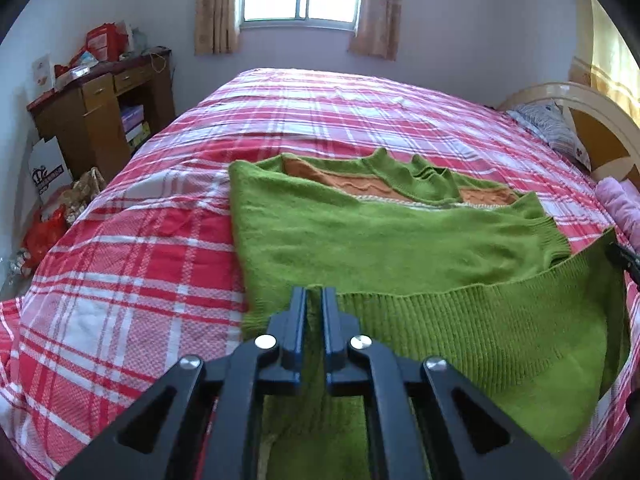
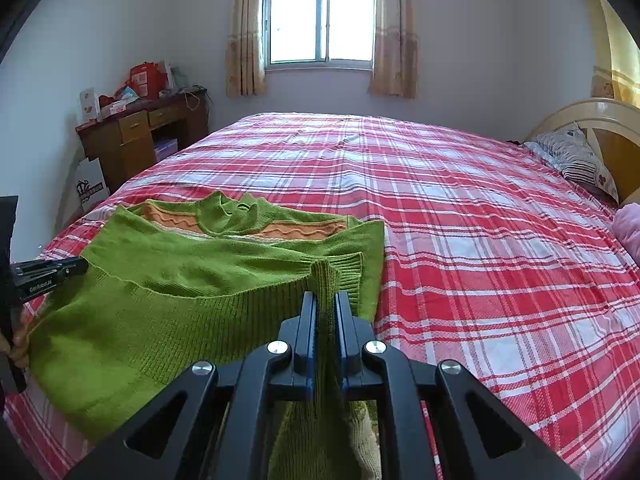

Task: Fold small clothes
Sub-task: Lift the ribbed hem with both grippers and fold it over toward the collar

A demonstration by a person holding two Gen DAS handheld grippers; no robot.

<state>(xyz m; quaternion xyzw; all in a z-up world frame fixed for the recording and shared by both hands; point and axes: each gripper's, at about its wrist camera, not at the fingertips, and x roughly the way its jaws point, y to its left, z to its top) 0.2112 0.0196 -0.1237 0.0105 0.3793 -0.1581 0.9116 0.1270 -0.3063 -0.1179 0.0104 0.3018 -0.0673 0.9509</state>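
Observation:
A green knit sweater (image 1: 360,240) with an orange chest band lies on the bed, collar toward the window; it also shows in the right wrist view (image 2: 180,264). My left gripper (image 1: 314,292) is shut on the left corner of its ribbed hem. My right gripper (image 2: 326,296) is shut on the hem's right corner. The hem hangs lifted between the two grippers, above the sweater's body. The left gripper's tip shows at the left edge of the right wrist view (image 2: 52,274); the right gripper's tip shows at the right edge of the left wrist view (image 1: 626,260).
The bed (image 2: 480,220) has a red and white plaid cover. A pillow (image 2: 576,160) and a headboard (image 2: 612,120) are at the right, with a pink cloth (image 2: 630,232). A cluttered wooden desk (image 2: 136,132) stands at the left wall. Bags lie on the floor (image 1: 52,224).

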